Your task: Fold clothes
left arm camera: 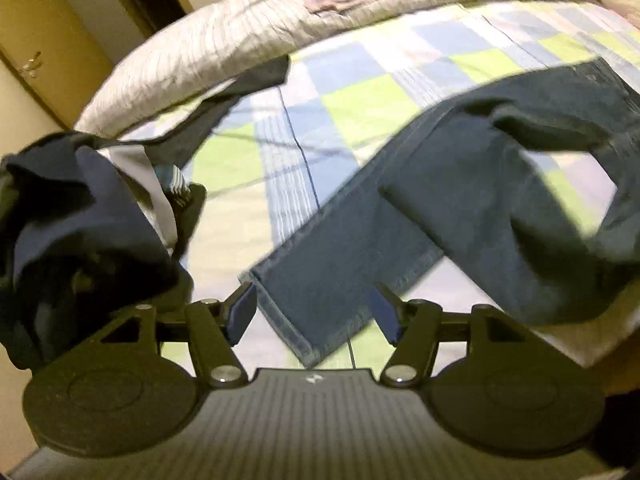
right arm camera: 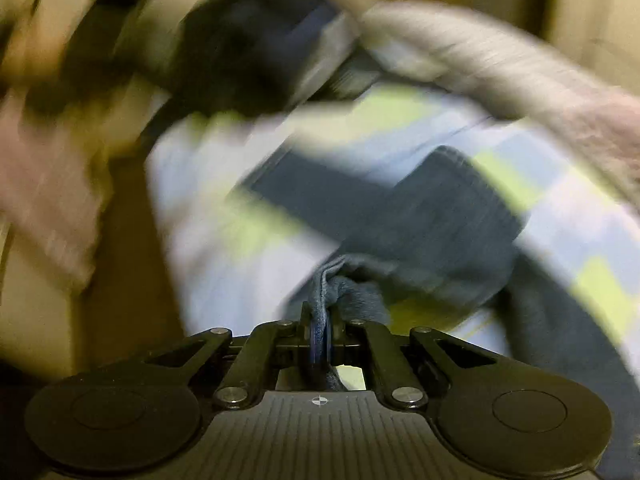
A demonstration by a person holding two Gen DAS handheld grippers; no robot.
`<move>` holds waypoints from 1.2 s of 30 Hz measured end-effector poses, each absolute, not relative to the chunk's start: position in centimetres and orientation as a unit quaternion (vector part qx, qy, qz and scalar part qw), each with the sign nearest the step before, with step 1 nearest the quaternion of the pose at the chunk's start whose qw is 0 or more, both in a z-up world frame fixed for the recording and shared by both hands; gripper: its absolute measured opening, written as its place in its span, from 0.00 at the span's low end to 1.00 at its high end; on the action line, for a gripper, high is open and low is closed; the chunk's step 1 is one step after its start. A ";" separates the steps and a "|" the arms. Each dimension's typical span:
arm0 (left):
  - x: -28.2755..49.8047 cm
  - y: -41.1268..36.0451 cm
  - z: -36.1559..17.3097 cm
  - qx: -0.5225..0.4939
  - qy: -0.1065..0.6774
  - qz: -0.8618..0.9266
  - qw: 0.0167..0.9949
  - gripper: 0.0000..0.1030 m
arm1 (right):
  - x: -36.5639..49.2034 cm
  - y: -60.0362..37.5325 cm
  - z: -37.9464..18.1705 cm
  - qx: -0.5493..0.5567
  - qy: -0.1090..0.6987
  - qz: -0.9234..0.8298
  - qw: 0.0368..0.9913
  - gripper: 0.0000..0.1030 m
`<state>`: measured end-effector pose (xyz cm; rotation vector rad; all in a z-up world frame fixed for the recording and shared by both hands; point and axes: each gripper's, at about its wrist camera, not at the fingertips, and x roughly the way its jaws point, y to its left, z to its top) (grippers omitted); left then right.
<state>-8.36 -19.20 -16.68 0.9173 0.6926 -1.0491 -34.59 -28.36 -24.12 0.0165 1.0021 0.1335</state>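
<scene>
Jeans (left arm camera: 420, 208) sprawl across the checked bedspread (left arm camera: 360, 96), one leg hem lying between the left gripper's (left arm camera: 314, 312) spread, empty fingers. Right gripper (right arm camera: 320, 330) is pinched tight on a bunched denim edge, tilted over the bed, its view badly blurred. Dark clothes pile (left arm camera: 80, 216) sits left.

The jeans (left arm camera: 460, 208) are dark blue denim, sprawled unfolded on the bed. In the left wrist view one leg runs straight from two o'clock toward six o'clock, its stitched hem lowest, while the other leg bends rumpled toward four o'clock. In the blurred right wrist view, a bunched denim edge sits at six o'clock.
</scene>
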 end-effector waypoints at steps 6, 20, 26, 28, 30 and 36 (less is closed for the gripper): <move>-11.6 -21.3 -20.3 0.445 0.322 -0.584 0.598 0.63 | -36.9 -23.9 -28.2 0.039 0.517 0.079 0.851 0.03; -15.5 -34.2 -27.7 0.408 0.456 -0.600 0.516 0.03 | -38.4 -22.9 -28.4 0.106 0.508 -0.003 0.855 0.03; -11.7 -24.7 -20.5 0.332 0.450 -0.533 0.635 0.03 | -37.8 -23.1 -28.2 0.095 0.507 0.018 0.857 0.03; -10.5 -19.3 -18.8 0.282 0.468 -0.493 0.676 0.05 | -37.3 -23.1 -28.4 0.083 0.511 0.033 0.855 0.03; -10.4 -14.7 -18.8 0.249 0.491 -0.456 0.700 0.06 | -36.9 -23.1 -28.7 0.071 0.515 0.047 0.853 0.03; -11.2 -7.9 -24.1 0.190 0.559 -0.366 0.719 0.07 | -35.9 -23.0 -29.4 0.042 0.523 0.076 0.848 0.03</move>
